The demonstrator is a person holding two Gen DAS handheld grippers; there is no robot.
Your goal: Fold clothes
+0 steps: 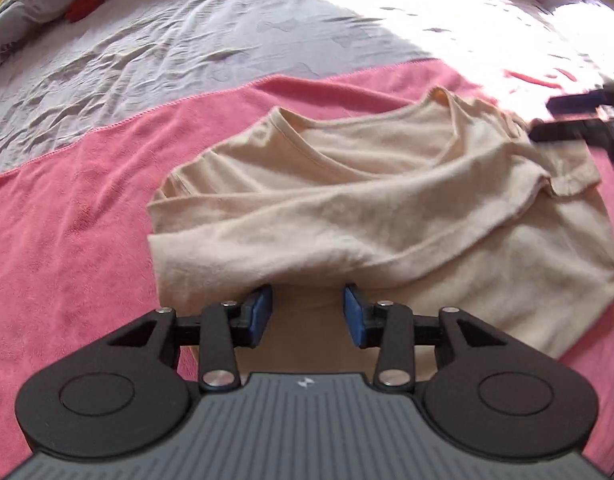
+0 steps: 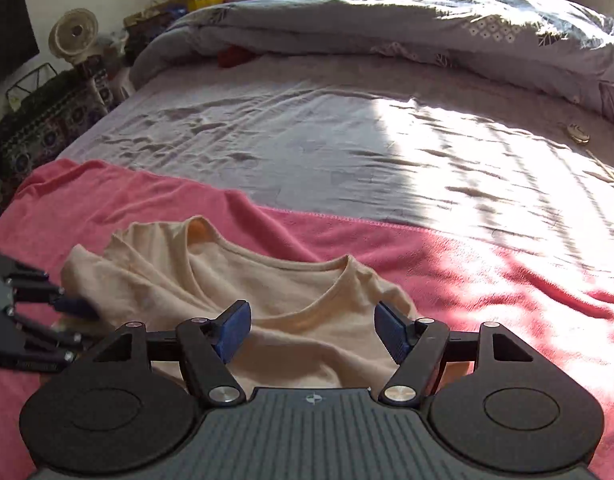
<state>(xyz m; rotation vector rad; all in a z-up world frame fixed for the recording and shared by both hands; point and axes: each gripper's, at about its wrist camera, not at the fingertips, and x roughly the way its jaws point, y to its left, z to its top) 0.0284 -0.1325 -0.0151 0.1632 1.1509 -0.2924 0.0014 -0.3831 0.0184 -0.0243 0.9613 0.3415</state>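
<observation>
A beige T-shirt [image 1: 347, 208] lies rumpled and partly folded on a pink towel [image 1: 67, 220] spread on the bed; it also shows in the right wrist view [image 2: 267, 292]. My left gripper [image 1: 308, 314] is open, its blue pads [image 1: 261, 312] at the shirt's near edge, with the cloth lying over and between the tips. My right gripper [image 2: 313, 326] is open above the shirt near its neckline [image 2: 307, 268]. The left gripper also shows in the right wrist view [image 2: 73, 306], its tips touching the shirt's left edge. The right gripper shows in the left wrist view [image 1: 547, 118] at the shirt's far right shoulder.
The pink towel [image 2: 467, 280] covers the near part of a bed with a wrinkled grey sheet [image 2: 307, 140]. A grey duvet [image 2: 427, 28] is bunched at the far side. A small fan [image 2: 73, 34] and clutter stand left of the bed.
</observation>
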